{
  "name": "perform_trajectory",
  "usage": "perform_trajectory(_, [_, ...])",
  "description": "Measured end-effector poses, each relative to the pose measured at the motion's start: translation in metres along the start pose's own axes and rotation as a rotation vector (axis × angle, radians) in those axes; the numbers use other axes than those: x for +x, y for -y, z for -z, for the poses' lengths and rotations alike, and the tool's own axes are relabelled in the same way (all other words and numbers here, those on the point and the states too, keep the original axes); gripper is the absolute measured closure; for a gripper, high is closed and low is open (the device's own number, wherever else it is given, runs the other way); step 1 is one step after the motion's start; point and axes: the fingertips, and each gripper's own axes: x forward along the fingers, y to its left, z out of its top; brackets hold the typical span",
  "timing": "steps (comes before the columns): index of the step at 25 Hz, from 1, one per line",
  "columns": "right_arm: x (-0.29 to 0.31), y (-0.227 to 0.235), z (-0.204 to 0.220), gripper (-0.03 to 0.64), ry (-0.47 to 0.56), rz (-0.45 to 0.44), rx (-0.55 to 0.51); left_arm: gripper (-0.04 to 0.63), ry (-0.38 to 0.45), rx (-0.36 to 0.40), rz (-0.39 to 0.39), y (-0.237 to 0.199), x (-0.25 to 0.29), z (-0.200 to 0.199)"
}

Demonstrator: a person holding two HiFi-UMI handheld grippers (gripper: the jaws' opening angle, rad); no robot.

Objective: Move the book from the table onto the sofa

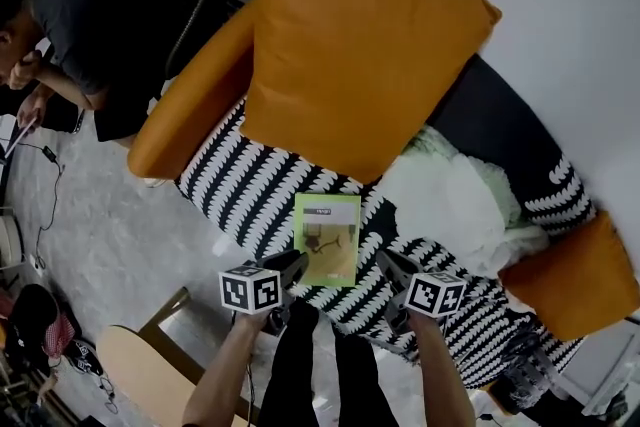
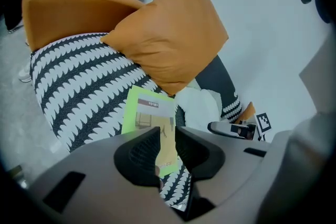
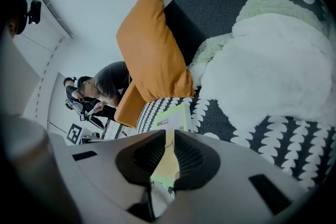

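Observation:
A thin book (image 1: 328, 233) with a light green border lies flat just over the sofa's black-and-white patterned seat (image 1: 250, 185), near its front edge. My left gripper (image 1: 297, 263) is shut on the book's near left corner. My right gripper (image 1: 385, 262) is at its near right edge. In the left gripper view the book (image 2: 147, 113) runs into the narrow gap of the gripper (image 2: 167, 136). In the right gripper view the book (image 3: 173, 117) fills the gap of the gripper (image 3: 169, 139) the same way. Whether the book rests on the seat I cannot tell.
A big orange cushion (image 1: 350, 35) leans on the backrest behind the book. A white fluffy blanket (image 1: 450, 200) lies to its right. Orange bolsters (image 1: 190, 115) (image 1: 575, 280) close both sofa ends. A person in black (image 1: 110, 5) sits at far left. Light wooden furniture (image 1: 150, 365) stands by my left arm.

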Motion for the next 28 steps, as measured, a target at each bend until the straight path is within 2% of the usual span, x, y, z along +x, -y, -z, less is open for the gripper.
perform_trajectory(7, [-0.004, -0.013, -0.002, 0.554, 0.006, -0.028, -0.003, 0.511, -0.013, 0.023, 0.018, 0.01, -0.007, 0.004])
perform_trajectory(14, [-0.014, -0.038, -0.002, 0.577, 0.005, -0.09, -0.029, 0.558, 0.023, 0.074, 0.002, 0.029, -0.022, -0.005])
perform_trajectory(20, [-0.048, -0.091, -0.018, 0.594, 0.06, -0.146, -0.105, 0.58, 0.093, 0.143, 0.023, 0.081, -0.059, -0.024])
perform_trajectory(28, [-0.096, -0.156, -0.028, 0.595, 0.134, -0.177, -0.214, 0.581, 0.183, 0.254, 0.048, 0.148, -0.113, -0.038])
